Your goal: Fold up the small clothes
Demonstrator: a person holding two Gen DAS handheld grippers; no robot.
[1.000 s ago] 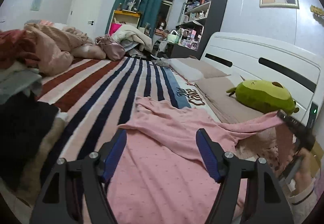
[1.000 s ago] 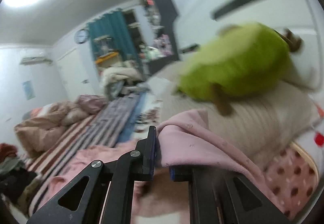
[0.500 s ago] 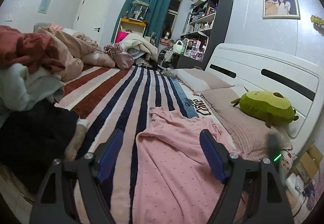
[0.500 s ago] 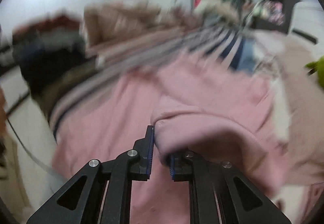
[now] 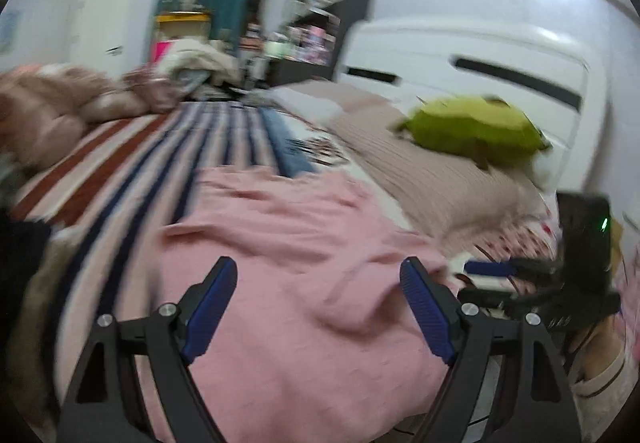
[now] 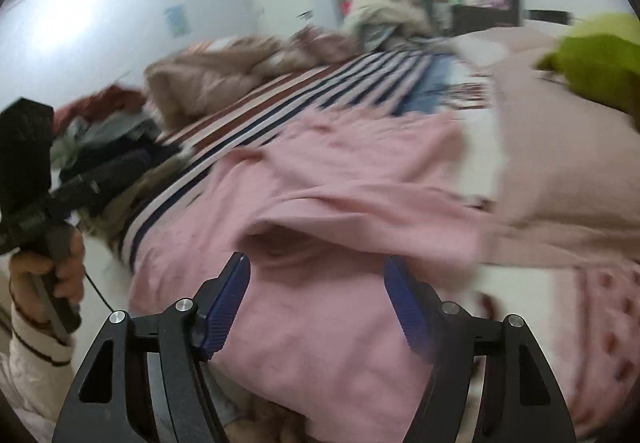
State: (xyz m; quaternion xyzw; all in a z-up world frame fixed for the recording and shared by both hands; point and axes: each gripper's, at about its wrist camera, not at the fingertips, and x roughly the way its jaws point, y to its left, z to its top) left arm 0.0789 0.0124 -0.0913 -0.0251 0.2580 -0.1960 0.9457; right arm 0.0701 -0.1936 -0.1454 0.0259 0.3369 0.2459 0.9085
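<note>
A pink garment (image 5: 288,267) lies spread on the striped bedspread (image 5: 168,147), with one part folded over onto itself (image 6: 352,199). My left gripper (image 5: 318,283) is open and empty just above the garment's near half. My right gripper (image 6: 316,283) is open and empty over the garment's near edge, just in front of the folded-over flap. The right gripper also shows at the right in the left wrist view (image 5: 520,271). The left gripper, held in a hand, shows at the left in the right wrist view (image 6: 100,179).
A green avocado plush (image 5: 472,131) lies on a beige pillow (image 5: 440,179) by the white headboard (image 5: 500,59). A pile of clothes (image 6: 112,131) sits at the bed's left side. Beige bedding (image 5: 60,103) is heaped at the far end.
My right gripper carried the garment's sleeve over onto the body, then let go and opened. My left gripper stayed open and dropped closer to the garment.
</note>
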